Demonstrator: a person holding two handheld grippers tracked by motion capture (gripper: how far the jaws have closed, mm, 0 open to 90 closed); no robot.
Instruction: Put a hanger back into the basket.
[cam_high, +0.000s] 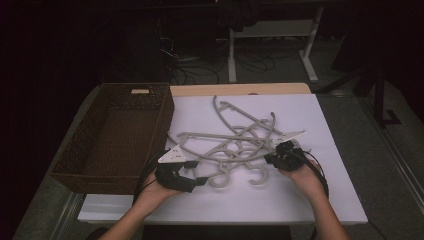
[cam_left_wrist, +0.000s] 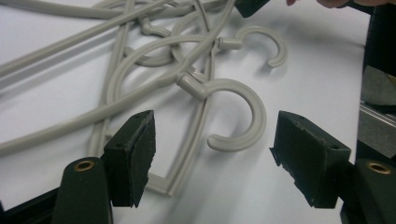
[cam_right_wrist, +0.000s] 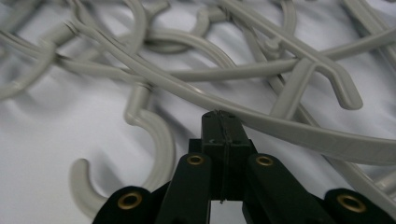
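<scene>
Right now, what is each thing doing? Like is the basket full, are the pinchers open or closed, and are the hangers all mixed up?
Wicker basket: upright, empty, on the table's left side.
Grey plastic hangers: lying flat in a tangled, overlapping pile on the white tabletop.
Left gripper: open, jaws spread either side of a hanger hook, not touching it.
Right gripper: shut, its tip right against a hanger arm; whether it pinches anything is unclear.
</scene>
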